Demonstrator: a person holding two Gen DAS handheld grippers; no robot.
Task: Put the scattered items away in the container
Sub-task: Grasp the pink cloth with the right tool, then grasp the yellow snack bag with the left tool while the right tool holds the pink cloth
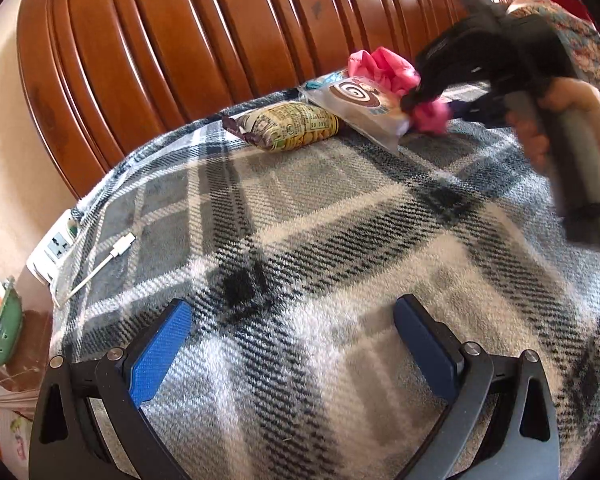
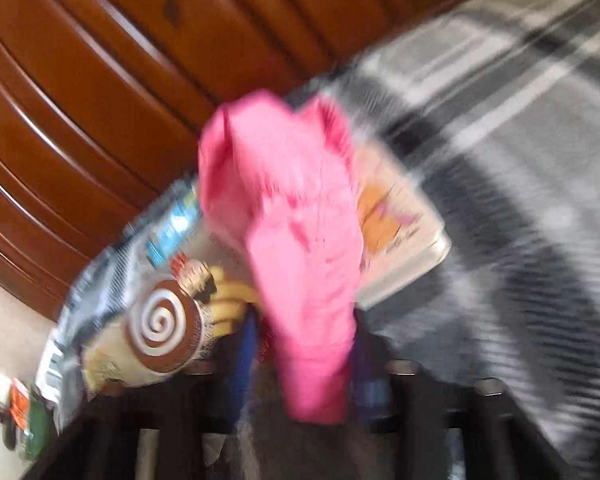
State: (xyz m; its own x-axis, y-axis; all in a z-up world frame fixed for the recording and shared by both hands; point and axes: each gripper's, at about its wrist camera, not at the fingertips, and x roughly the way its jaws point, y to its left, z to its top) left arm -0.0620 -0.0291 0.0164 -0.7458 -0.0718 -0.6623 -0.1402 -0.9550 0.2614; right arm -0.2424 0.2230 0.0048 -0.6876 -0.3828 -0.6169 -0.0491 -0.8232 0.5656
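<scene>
My right gripper (image 1: 422, 94) (image 2: 304, 320) is shut on a crumpled pink cloth (image 1: 384, 66) (image 2: 300, 208), which sticks out forward between its blue pads. It hovers over a snack package with a brown swirl (image 1: 364, 100) (image 2: 160, 322) near the headboard. A yellow-green biscuit package (image 1: 296, 130) lies just left of the swirl package. The right wrist view is blurred and shows another clear package with orange print (image 2: 400, 224) behind the cloth. My left gripper (image 1: 294, 308) stands open and empty, low over the plaid blanket (image 1: 340, 220). No container is visible.
A brown wooden headboard (image 1: 180, 40) runs along the far side of the bed. At the blanket's left edge lie a white cable (image 1: 112, 256) and a white power strip (image 1: 56, 248). A person's hand (image 1: 540, 128) holds the right gripper's handle.
</scene>
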